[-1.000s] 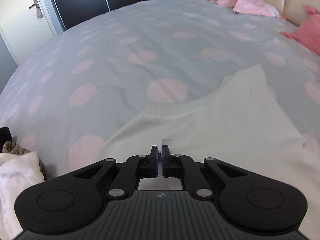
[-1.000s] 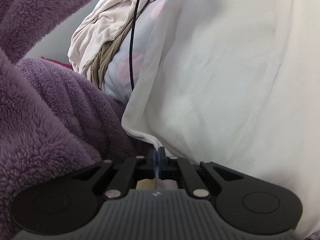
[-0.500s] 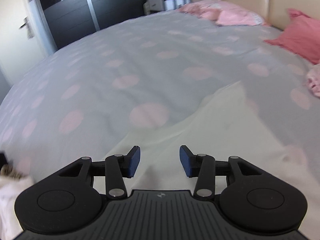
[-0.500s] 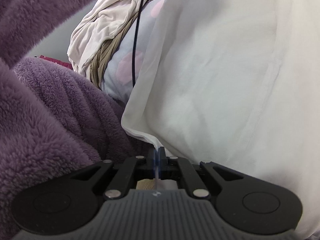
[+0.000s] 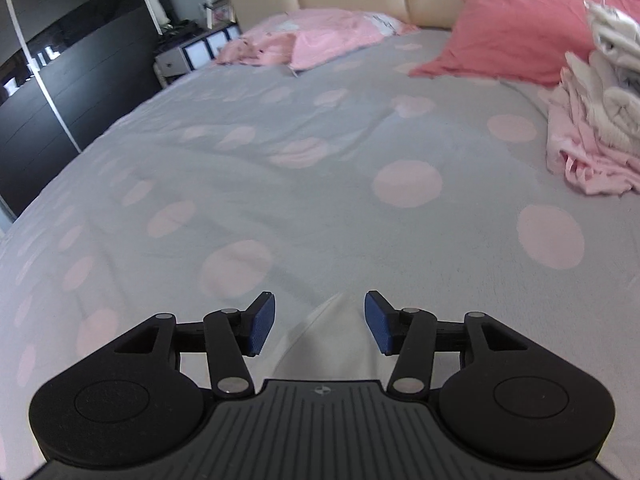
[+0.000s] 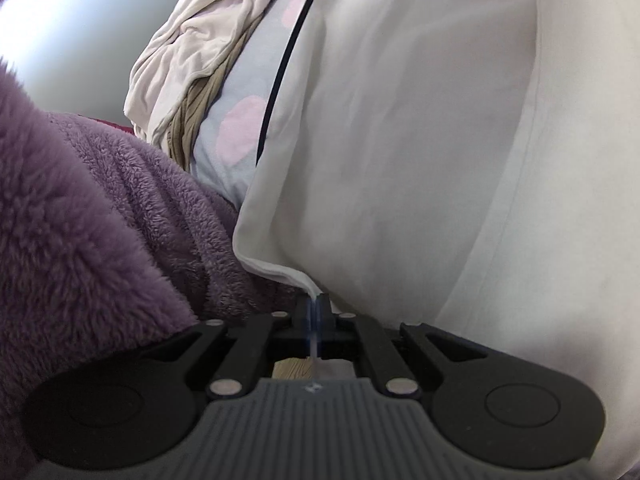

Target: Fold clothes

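Fabric of the white garment (image 5: 332,344) is lying on the spotted bed (image 5: 280,152) in the left wrist view, its tip showing between the left tongs (image 5: 319,322), which have just been opening and are gripping nothing. In the right wrist view, the right tongs (image 6: 318,306) are clamping the white garment's hem beside a purple fleece (image 6: 80,220). Likely next: regrasping another corner to fold it.

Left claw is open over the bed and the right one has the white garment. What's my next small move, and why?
Probably bring the open left claw down onto the white garment edge below it and close. The right claw is shut on a corner, so the fold likely needs a second grip.
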The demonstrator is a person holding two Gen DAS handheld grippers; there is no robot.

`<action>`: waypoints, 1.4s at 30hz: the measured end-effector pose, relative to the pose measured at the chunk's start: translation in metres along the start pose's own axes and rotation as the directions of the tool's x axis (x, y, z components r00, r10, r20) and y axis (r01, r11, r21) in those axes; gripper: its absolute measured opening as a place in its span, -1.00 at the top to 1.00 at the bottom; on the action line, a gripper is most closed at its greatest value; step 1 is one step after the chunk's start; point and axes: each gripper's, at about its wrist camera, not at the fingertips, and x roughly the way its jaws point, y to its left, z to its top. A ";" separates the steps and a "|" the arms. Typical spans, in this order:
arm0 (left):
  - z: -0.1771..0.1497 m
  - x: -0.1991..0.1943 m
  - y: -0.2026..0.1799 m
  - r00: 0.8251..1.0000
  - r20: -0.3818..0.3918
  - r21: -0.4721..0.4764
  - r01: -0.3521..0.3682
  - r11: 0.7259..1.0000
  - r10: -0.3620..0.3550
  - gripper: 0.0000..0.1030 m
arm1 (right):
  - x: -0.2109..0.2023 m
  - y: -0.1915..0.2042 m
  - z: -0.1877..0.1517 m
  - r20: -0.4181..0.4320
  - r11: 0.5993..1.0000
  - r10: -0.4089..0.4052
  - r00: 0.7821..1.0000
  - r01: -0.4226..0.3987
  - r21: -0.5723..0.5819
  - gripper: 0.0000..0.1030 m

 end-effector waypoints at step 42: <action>-0.140 -0.204 0.143 0.952 -0.106 -0.290 -0.305 0.907 0.286 0.14 | 0.005 0.008 -0.008 -0.028 1.000 0.004 1.000 -0.004 -0.019 0.94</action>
